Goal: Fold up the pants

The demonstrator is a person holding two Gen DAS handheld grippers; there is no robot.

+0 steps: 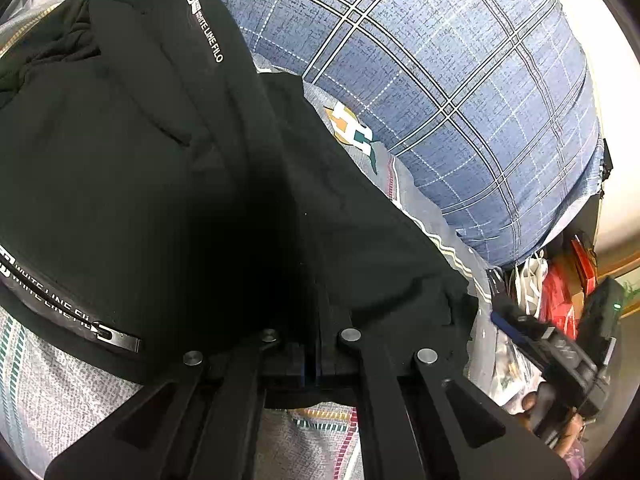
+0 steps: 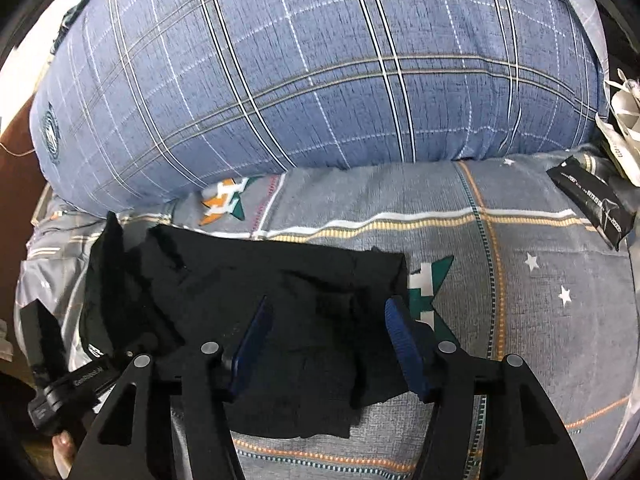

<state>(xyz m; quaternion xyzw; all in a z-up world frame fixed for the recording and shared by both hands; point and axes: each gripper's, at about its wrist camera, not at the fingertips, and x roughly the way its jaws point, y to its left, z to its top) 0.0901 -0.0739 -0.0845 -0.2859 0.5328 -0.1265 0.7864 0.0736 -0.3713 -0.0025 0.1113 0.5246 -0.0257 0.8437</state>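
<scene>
Pants [image 2: 256,300] partly folded on the bedsheet [image 2: 520,280]; your left gripper [image 1: 310,360] clamps cloth, right gripper [image 2: 324,344] gapes, empty; final fold remains.

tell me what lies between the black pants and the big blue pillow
In the right wrist view, a bare strip of grey patterned bedsheet separates the pants from the pillow.

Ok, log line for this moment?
left gripper: shut on black pants | right gripper: open above pants | surface: patterned bedsheet | blue plaid pillow behind
</scene>
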